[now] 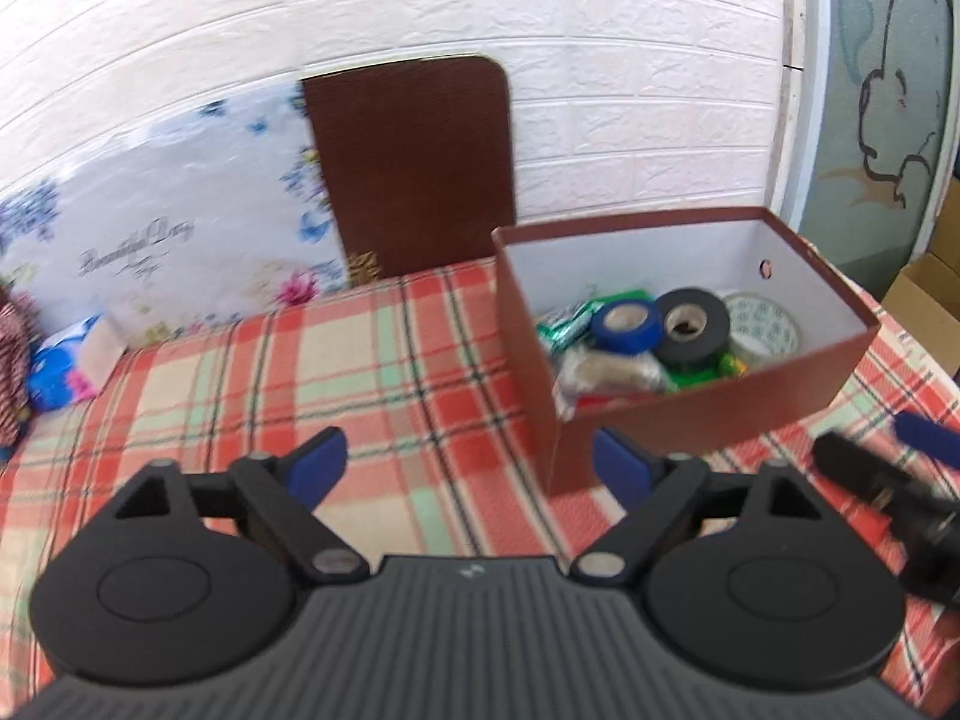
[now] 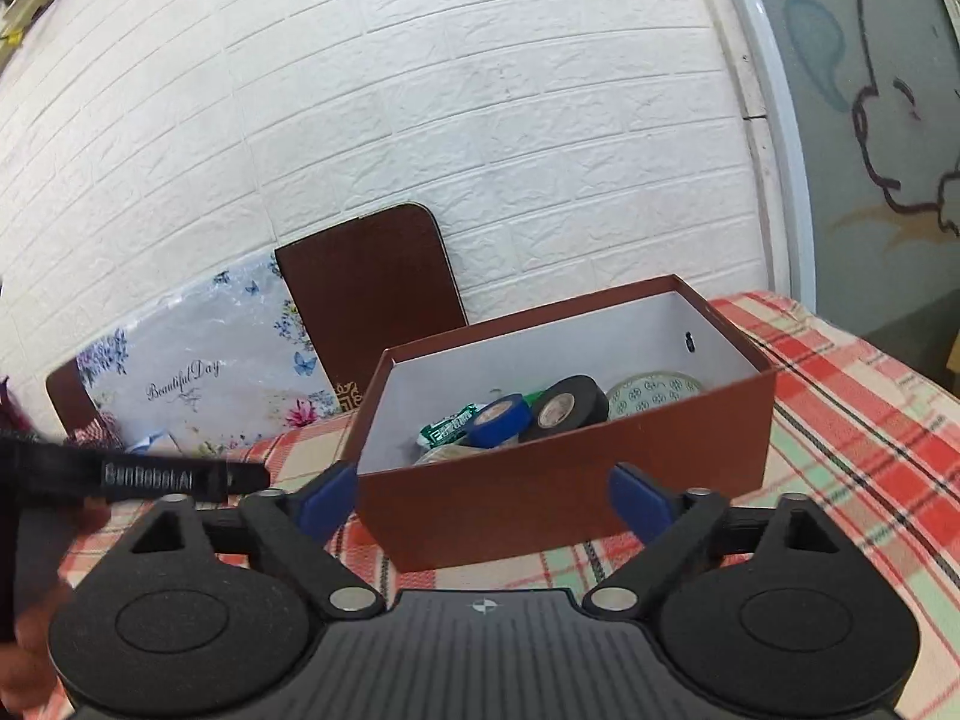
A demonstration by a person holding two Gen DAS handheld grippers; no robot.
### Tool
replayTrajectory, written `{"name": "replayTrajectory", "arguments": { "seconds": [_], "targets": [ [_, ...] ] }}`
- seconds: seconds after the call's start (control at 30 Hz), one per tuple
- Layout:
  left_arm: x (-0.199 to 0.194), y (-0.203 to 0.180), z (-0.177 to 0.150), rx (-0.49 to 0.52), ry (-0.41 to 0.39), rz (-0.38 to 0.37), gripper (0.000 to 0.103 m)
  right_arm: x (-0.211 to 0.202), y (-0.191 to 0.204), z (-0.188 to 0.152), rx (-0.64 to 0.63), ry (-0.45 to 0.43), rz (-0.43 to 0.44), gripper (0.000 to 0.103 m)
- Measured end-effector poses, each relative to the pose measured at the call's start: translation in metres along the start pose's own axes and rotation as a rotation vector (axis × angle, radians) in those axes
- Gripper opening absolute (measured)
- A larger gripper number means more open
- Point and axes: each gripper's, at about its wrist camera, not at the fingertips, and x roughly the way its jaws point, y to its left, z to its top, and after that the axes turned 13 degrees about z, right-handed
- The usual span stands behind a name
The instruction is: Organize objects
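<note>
An open brown box (image 1: 708, 420) with a white inside stands on the plaid cloth (image 1: 300, 372). In it lie a blue tape roll (image 1: 626, 327), a black tape roll (image 1: 691, 327), a patterned clear tape roll (image 1: 763, 324) and green packets (image 1: 561, 327). My left gripper (image 1: 471, 468) is open and empty, low over the cloth, just left of the box's near corner. My right gripper (image 2: 483, 501) is open and empty in front of the box (image 2: 564, 498). The blue roll (image 2: 499, 418) and black roll (image 2: 564, 408) show there too.
A brown board (image 1: 414, 162) and a floral "Beautiful Day" board (image 1: 168, 240) lean on the white brick wall. A blue packet (image 1: 57, 375) lies at the far left. The right gripper shows at the right edge of the left wrist view (image 1: 888, 480).
</note>
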Motion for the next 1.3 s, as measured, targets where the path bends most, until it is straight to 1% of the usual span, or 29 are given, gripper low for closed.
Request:
{"name": "replayTrajectory", "arguments": {
  "seconds": [0.1, 0.2, 0.37, 0.5, 0.67, 0.8, 0.93, 1.03, 1.17, 1.23, 1.3],
  "targets": [
    [-0.015, 0.007, -0.017, -0.014, 0.004, 0.023, 0.098, -0.011, 0.008, 0.007, 0.035, 0.029, 0.026, 0.103],
    [-0.028, 0.012, -0.030, -0.021, 0.005, 0.034, 0.103, -0.024, 0.021, 0.007, 0.028, 0.040, 0.052, 0.103],
    [-0.045, 0.019, -0.044, -0.035, 0.000, 0.044, 0.103, -0.044, 0.042, 0.000, -0.004, 0.021, 0.065, 0.103],
    [-0.059, 0.021, -0.055, -0.036, -0.013, 0.061, 0.103, -0.056, 0.050, -0.009, 0.011, 0.017, 0.062, 0.103],
    [-0.075, 0.029, -0.072, -0.053, -0.059, 0.123, 0.103, -0.062, 0.054, -0.023, 0.036, 0.035, 0.064, 0.103],
    [-0.084, 0.034, -0.082, -0.064, -0.052, 0.145, 0.103, -0.066, 0.058, -0.030, 0.035, 0.036, 0.064, 0.103],
    [-0.084, 0.038, -0.081, -0.076, -0.042, 0.127, 0.103, -0.068, 0.065, -0.025, 0.007, 0.006, 0.045, 0.103],
    [-0.080, 0.036, -0.077, -0.081, -0.035, 0.124, 0.103, -0.064, 0.064, -0.020, 0.018, 0.005, 0.039, 0.103],
    [-0.067, 0.034, -0.077, -0.083, -0.003, 0.101, 0.103, -0.056, 0.059, -0.022, 0.010, -0.008, 0.014, 0.103],
    [-0.060, 0.032, -0.078, -0.078, 0.012, 0.099, 0.103, -0.051, 0.055, -0.024, 0.007, -0.022, -0.006, 0.103],
    [-0.053, 0.034, -0.080, -0.079, 0.033, 0.101, 0.103, -0.044, 0.054, -0.026, 0.017, -0.016, -0.019, 0.103]
  ]
}}
